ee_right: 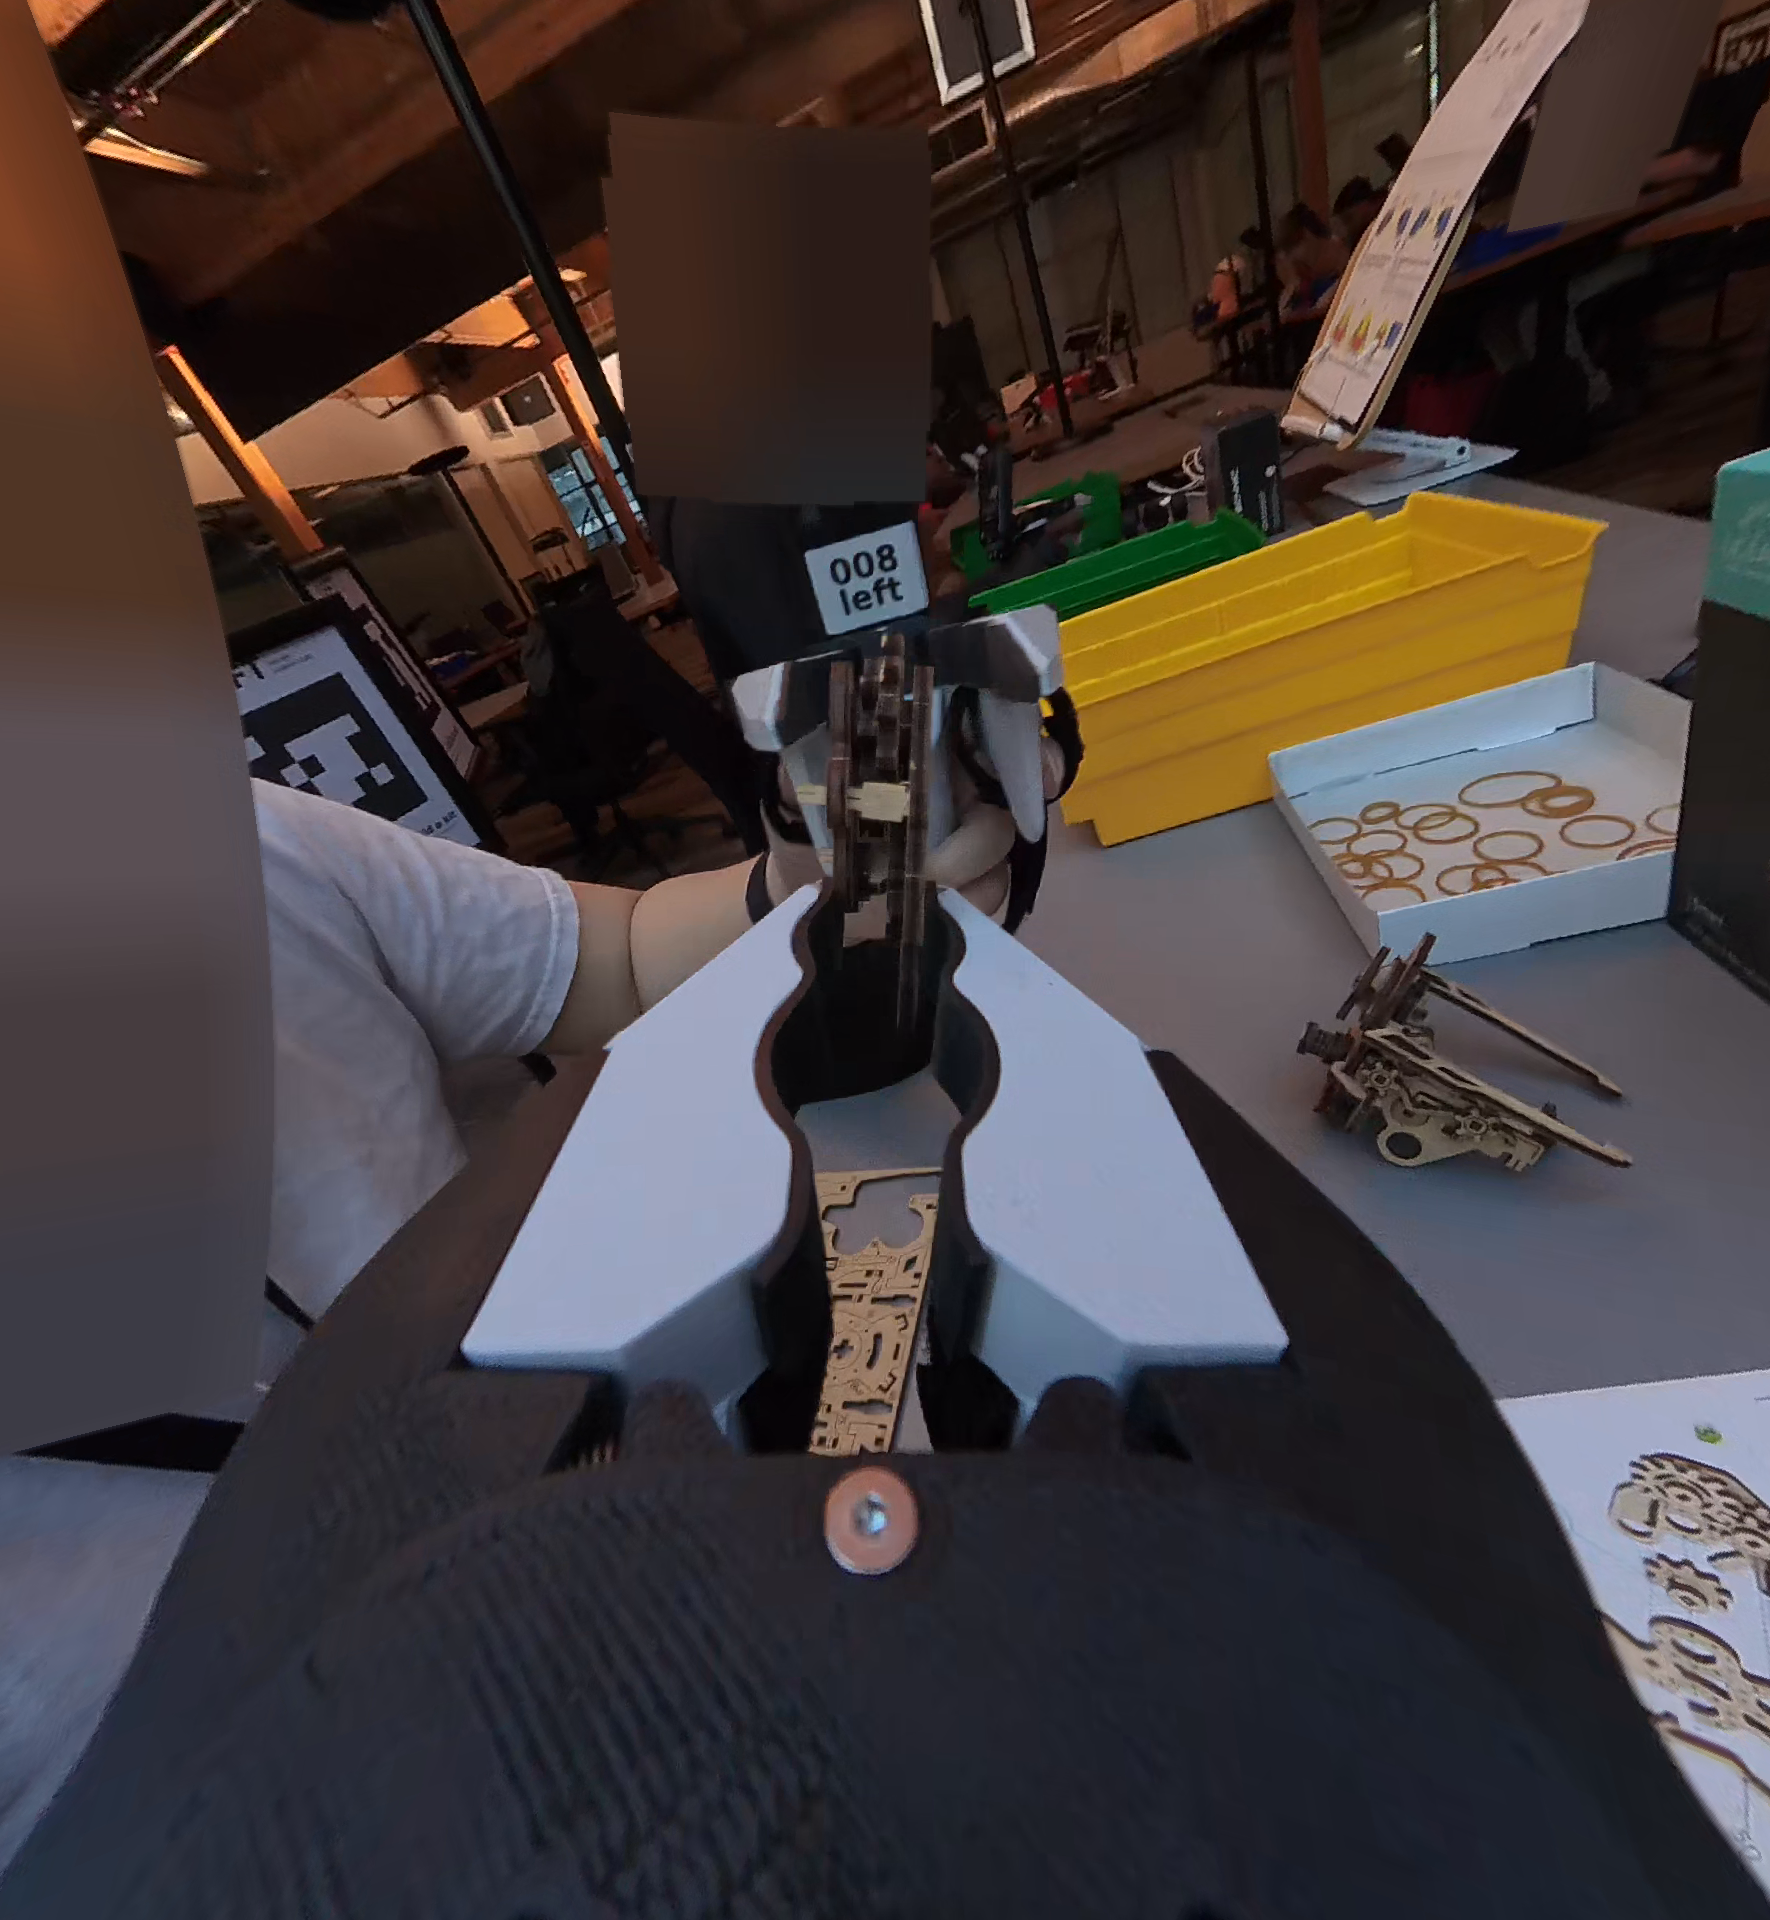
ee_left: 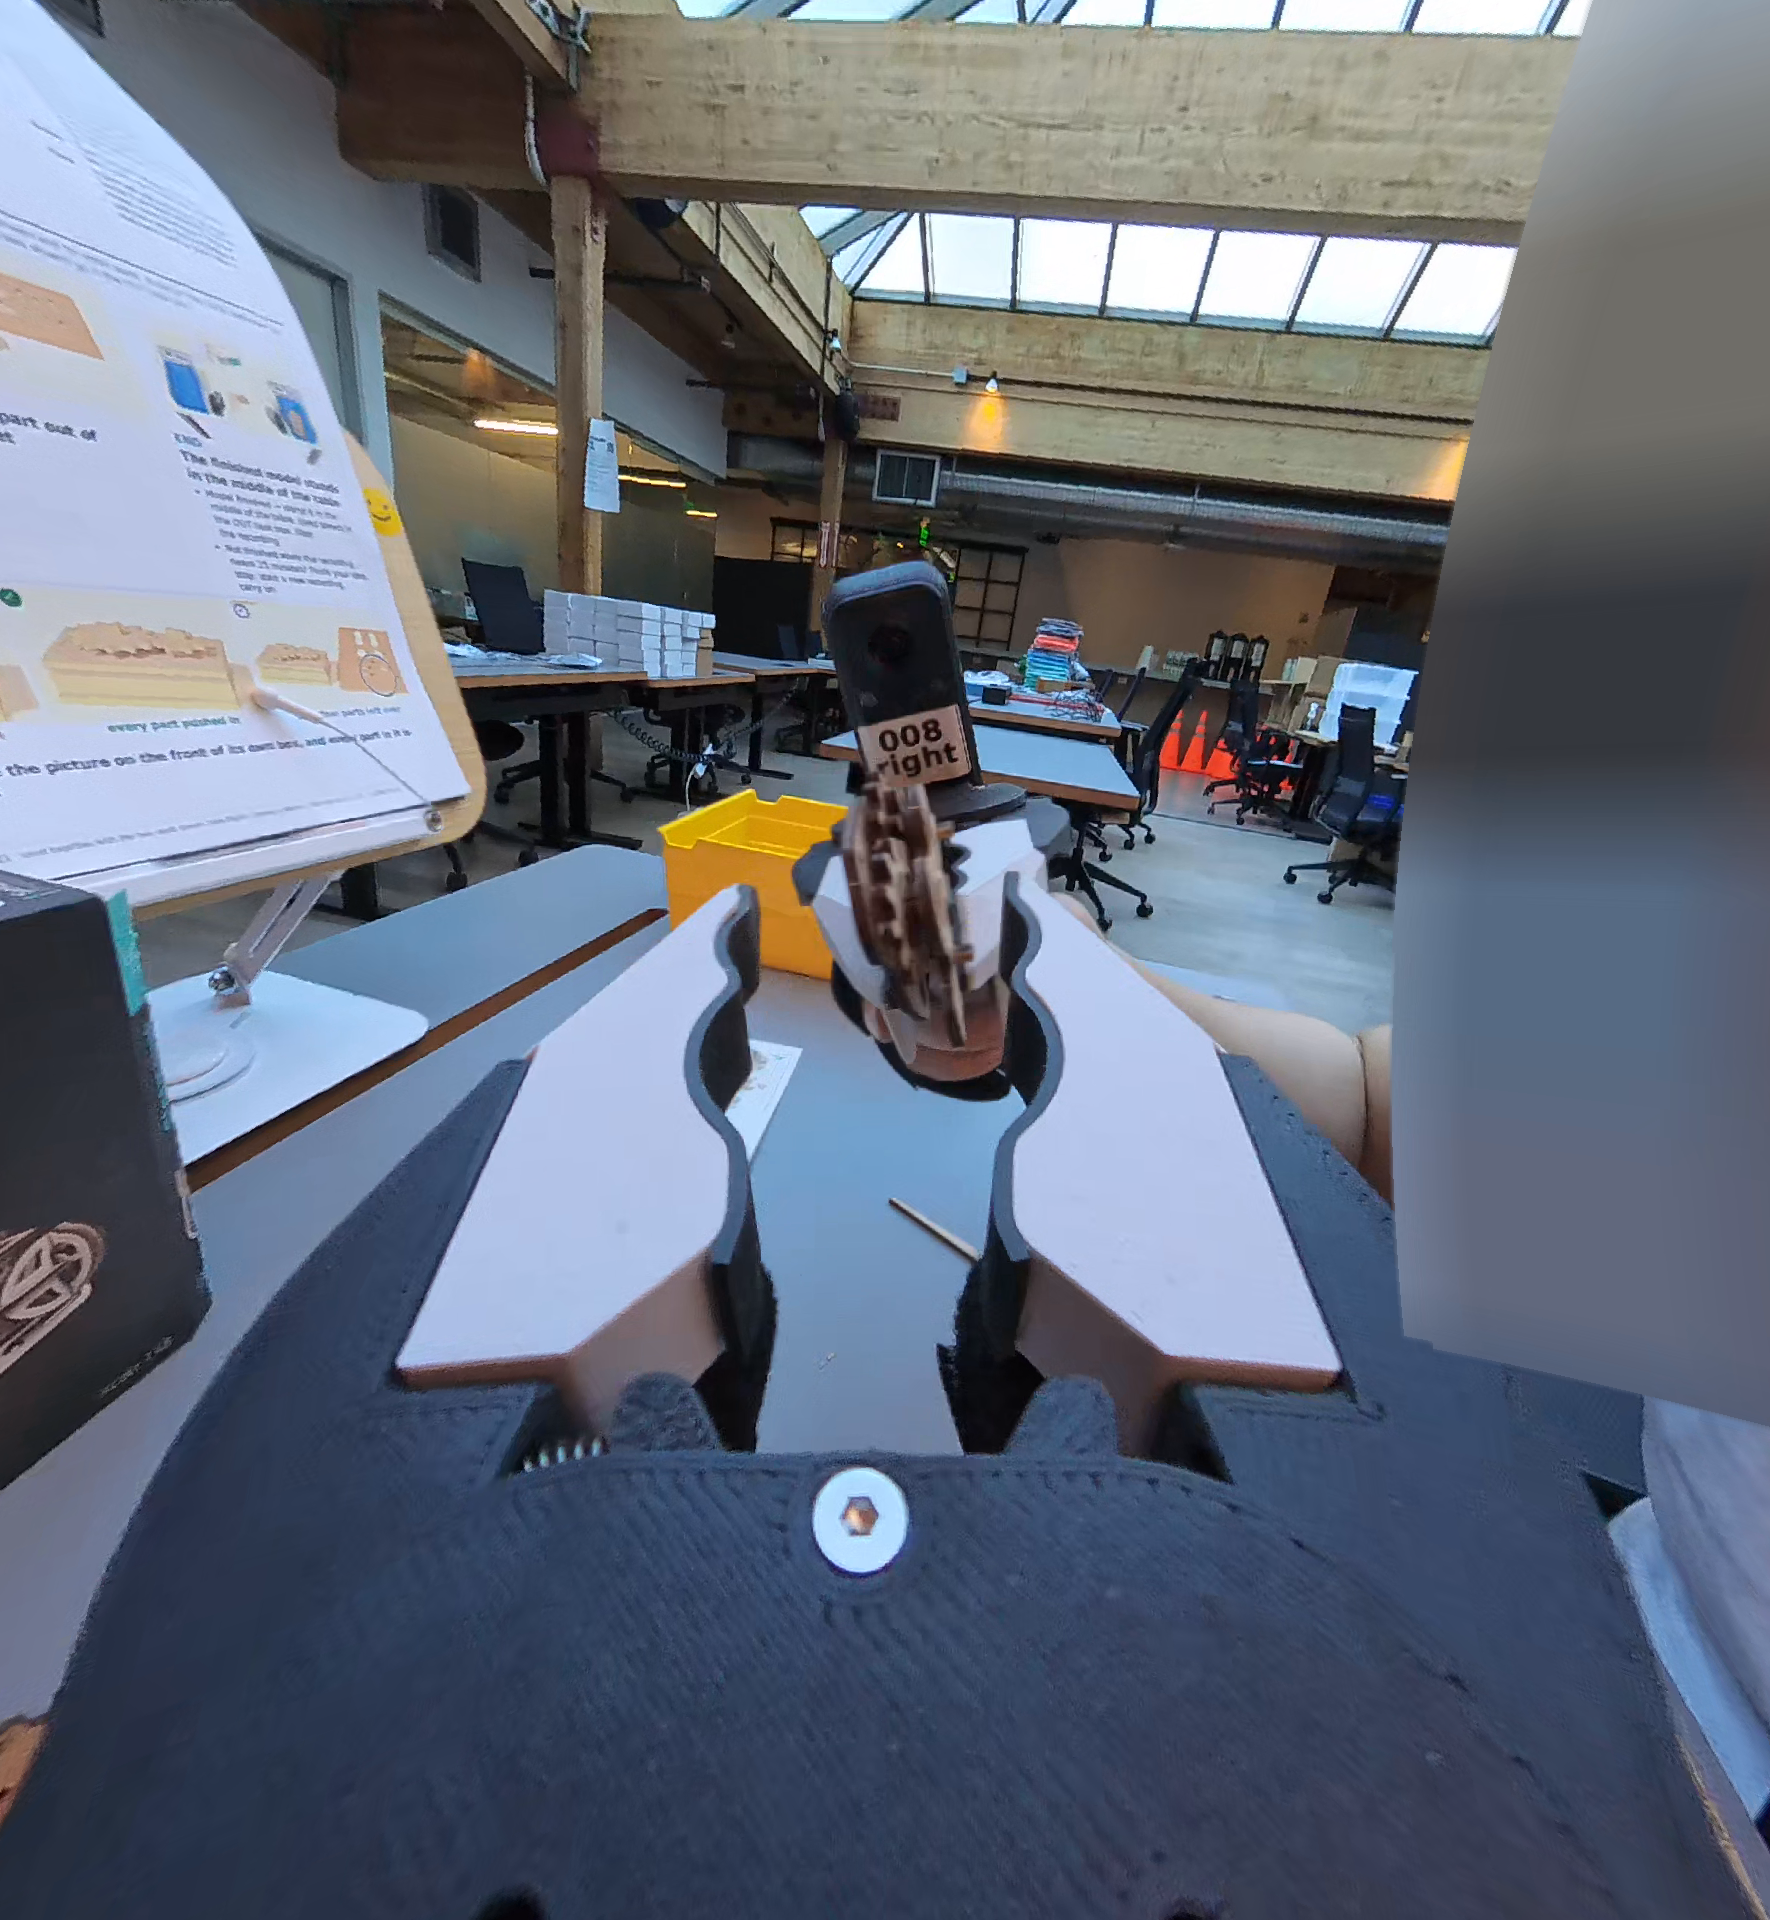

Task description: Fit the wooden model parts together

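Note:
A small wooden gear assembly (ee_right: 876, 790), made of stacked dark laser-cut plates, is held up in the air between the two grippers. My right gripper (ee_right: 878, 920) is shut on its near end. My left gripper (ee_left: 879, 899) faces it from the other side, open wide. Its fingertips sit on either side of the assembly (ee_left: 907, 914) without touching it. A larger part-built wooden model (ee_right: 1432, 1081) lies on the grey table (ee_right: 1224, 1226) to the right. A flat wooden parts sheet (ee_right: 870, 1309) lies under my right gripper.
A yellow bin (ee_right: 1328, 644) and a white tray of rubber bands (ee_right: 1483, 831) stand at the right. The dark kit box (ee_left: 29, 1195) and an instruction stand (ee_left: 133, 468) are at the left. An open booklet (ee_right: 1691, 1610) lies near right. A thin stick (ee_left: 933, 1229) lies on the table. Less than 4 cm separates the two grippers' tips. The larger part-built wooden model (ee_right: 1432, 1081) is about 20 centimetres from both grippers' fingertips.

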Demonstrator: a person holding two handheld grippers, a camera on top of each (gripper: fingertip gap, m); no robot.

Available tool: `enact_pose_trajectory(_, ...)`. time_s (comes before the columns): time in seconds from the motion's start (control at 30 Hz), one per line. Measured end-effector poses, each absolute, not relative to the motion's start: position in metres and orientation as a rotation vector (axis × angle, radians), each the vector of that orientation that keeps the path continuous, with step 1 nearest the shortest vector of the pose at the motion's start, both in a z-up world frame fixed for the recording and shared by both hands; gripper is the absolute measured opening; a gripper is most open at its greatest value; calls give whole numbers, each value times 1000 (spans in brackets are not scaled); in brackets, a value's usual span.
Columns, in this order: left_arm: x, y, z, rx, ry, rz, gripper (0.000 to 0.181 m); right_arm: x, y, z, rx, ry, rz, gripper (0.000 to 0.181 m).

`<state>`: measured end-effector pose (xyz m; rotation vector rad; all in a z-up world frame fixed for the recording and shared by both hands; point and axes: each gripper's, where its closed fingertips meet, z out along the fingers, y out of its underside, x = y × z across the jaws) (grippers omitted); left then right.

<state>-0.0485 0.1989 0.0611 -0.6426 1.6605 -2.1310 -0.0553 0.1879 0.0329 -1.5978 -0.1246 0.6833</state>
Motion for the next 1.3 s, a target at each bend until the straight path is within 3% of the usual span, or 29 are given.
enact_pose_trajectory(0.2, -51, 192, 47, -655, 1822, -2179, 41, -66, 191, 13, -1728, -142, 740, 13)
enact_pose_trajectory(0.3, -55, 184, 37, -665, 1926, -2209, 16, -65, 192, 10, -1741, -143, 723, 13)
enact_pose_trajectory(0.7, -49, 181, 38, -859, 1902, -2357, 14, -61, 189, 20, -1685, -116, 755, 15)
enact_pose_trajectory(0.8, -54, 186, 54, -781, 1793, -2474, 28, -58, 188, 30, -1606, -94, 789, 14)
enact_pose_trajectory(1.17, -47, 196, 44, -800, 1819, -2349, 12, -50, 192, 28, -1584, -87, 707, 14)
enact_pose_trajectory(1.2, -47, 196, 43, -804, 1841, -2327, 13, -51, 192, 29, -1583, -99, 703, 18)
enact_pose_trajectory(1.27, -48, 193, 38, -800, 1897, -2266, 13, -46, 191, 36, -1559, -68, 694, 44)
enact_pose_trajectory(1.3, -47, 191, 36, -801, 1917, -2238, 13, -43, 191, 39, -1548, -56, 669, 40)
